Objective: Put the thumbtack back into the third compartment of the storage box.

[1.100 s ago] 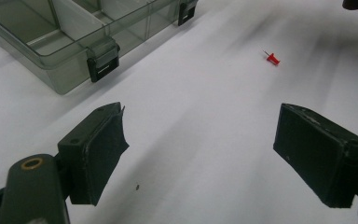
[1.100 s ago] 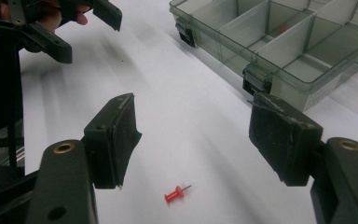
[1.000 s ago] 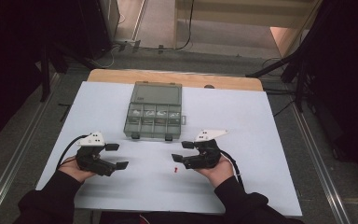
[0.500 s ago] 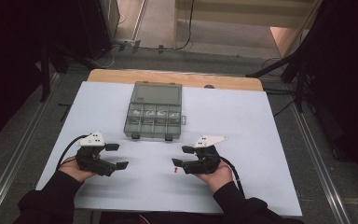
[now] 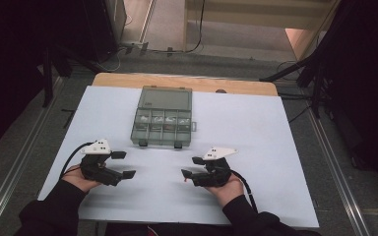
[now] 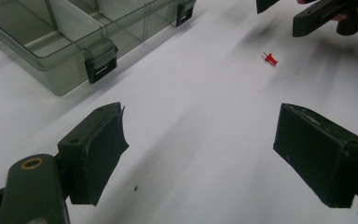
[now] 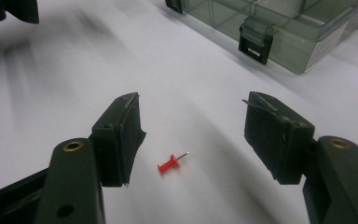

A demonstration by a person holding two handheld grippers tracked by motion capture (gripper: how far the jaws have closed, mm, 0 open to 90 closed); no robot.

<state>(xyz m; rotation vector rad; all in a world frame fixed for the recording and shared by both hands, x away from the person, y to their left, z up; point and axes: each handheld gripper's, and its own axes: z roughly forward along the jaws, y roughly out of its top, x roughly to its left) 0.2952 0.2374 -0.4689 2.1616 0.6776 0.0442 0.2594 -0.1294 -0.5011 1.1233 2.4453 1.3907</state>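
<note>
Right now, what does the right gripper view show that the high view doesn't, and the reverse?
Right gripper view: the red pushpin close up, on its side with its metal tip visible. It lies between the right gripper's open tongs, which have just been closing slightly without touching it. High view: the left gripper, the whole compartment box with its lid folded back, and the white table edges. Both: pushpin, right gripper, box.
</note>
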